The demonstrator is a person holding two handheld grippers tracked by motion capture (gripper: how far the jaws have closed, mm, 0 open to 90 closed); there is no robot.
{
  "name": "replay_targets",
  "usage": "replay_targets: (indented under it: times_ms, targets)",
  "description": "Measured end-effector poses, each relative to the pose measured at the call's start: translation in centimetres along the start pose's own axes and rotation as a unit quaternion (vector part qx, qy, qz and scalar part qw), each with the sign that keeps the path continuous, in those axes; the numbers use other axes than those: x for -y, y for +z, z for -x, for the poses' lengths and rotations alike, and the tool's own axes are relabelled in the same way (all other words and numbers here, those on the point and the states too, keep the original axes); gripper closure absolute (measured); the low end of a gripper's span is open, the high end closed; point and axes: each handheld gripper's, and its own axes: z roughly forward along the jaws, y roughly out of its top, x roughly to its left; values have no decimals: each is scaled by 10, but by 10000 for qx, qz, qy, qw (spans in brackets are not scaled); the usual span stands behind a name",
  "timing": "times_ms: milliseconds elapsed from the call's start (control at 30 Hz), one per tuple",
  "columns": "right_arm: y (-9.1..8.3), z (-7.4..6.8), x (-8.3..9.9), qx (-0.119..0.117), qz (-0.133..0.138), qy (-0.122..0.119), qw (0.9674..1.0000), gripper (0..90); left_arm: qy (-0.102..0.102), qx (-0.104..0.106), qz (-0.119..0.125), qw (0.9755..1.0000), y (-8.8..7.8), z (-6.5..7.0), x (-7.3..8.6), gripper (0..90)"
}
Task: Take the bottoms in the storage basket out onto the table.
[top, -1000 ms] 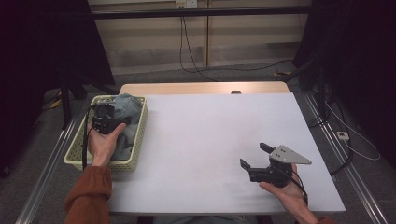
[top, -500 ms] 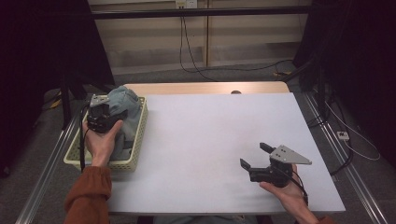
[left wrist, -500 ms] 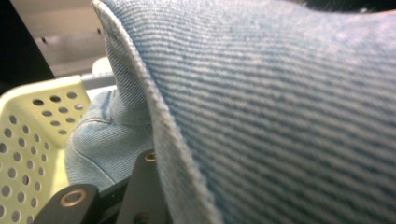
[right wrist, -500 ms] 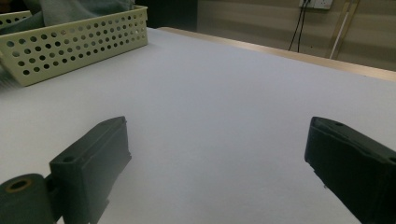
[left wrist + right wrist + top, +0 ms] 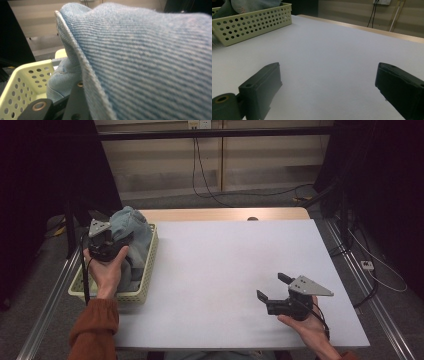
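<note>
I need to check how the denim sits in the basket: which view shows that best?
The high view: the denim rises in a bunched heap above the basket rim, under the left tool. The left gripper view is too close, showing weave and a seam. The right gripper view catches a corner behind the basket wall.

Basket sits at the surface's left edge, denim garment in it. Left tool over basket; right tool near front right.

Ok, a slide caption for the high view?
Left gripper lifts blue denim garment from pale-yellow perforated basket; right gripper open over white table.
</note>
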Motion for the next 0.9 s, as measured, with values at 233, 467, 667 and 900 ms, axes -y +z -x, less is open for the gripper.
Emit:
replay_targets:
  times_ms: [233,467,667,900]
  targets:
    - [1,0,0,-6,-5,0,10000,64,107,-70,265,9996,-10,-1,-6,644]
    - [1,0,0,-8,-4,-9,10000,64,67,-11,412,9991,-16,-1,-10,644]
    - [1,0,0,-12,-7,-3,10000,64,56,-27,608,9981,-23,0,-14,645]
    - [1,0,0,-14,-5,8,10000,64,71,-24,796,9968,-32,1,-20,645]
